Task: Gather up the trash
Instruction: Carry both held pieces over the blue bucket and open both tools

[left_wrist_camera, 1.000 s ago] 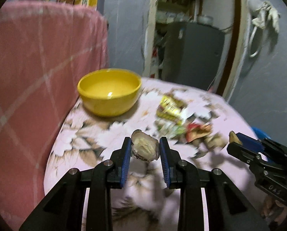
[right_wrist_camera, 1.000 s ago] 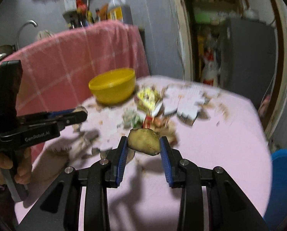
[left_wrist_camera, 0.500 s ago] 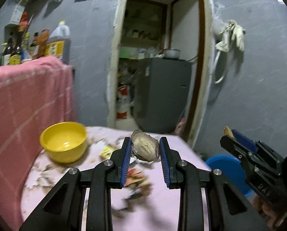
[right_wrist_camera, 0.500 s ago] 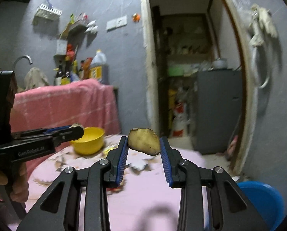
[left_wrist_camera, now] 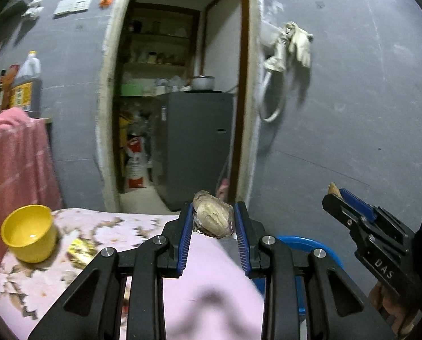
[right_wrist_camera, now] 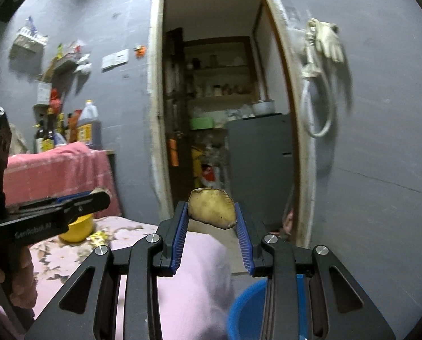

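Both grippers were clamped on scraps held above the pink flowered tablecloth (left_wrist_camera: 77, 280): the left gripper (left_wrist_camera: 213, 223) on a crumpled, papery brown husk (left_wrist_camera: 212, 217), the right gripper (right_wrist_camera: 211, 212) on a flat tan peel (right_wrist_camera: 212, 208). The round blue plastic bin (right_wrist_camera: 247, 308) lay low, just right of the table and nearer the right gripper; its contents were hidden. The yellow bowl (left_wrist_camera: 28, 232), far left, looked empty.

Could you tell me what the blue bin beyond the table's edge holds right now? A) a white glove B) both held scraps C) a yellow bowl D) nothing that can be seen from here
D: only part of the blue bin shows, and both scraps are in the grippers, above the table.
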### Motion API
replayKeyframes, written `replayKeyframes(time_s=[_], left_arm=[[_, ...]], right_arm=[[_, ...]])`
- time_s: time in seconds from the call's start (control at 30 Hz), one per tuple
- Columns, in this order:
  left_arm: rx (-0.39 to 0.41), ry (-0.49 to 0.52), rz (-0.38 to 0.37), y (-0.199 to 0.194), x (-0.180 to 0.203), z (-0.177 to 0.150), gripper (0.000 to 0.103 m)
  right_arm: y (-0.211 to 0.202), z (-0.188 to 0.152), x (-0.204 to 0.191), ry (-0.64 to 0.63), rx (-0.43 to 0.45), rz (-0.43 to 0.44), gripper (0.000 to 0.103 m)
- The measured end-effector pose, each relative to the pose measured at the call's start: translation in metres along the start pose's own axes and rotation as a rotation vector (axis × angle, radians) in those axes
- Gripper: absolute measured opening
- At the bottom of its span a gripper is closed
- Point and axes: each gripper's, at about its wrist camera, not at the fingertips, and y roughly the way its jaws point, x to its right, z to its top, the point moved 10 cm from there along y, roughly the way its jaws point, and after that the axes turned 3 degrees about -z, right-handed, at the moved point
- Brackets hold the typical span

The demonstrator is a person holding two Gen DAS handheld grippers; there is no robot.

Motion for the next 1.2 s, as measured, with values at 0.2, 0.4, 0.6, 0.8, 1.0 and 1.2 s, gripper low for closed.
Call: replayKeyframes(time_s=[0.2,0.4,0.6,0.8,1.0,1.2], left_arm=[[-0.061,0.018,-0.06,0.033,0.034,-0.014,0.025],[-0.126,-0.002,-0.108,0.06,0.055,-0.032,0.025],[-0.19,-0.042,-0.137,0.087,0.067,-0.044,0.025],[-0.257,-0.065,-0.162,0.107,0.079,-0.06,0.025],[-0.31,-0.047,-0.187,0.121,0.095,-0.075,0.025],[-0.347,-0.023,-0.205,0.132,0.107,-0.086,0.026]], right_arm=[[0.001,-0.011,0.037,0.056,-0.051,-0.079,0.031],[0.003,-0.026,0.064,0.1,-0.111,-0.13,0.031],[0.007,-0.04,0.087,0.147,-0.171,-0.167,0.031],[0.013,-0.059,0.106,0.182,-0.239,-0.2,0.031],[0.017,-0.07,0.12,0.227,-0.281,-0.207,0.032],[0.025,-0.087,0.133,0.273,-0.347,-0.217,0.033]])
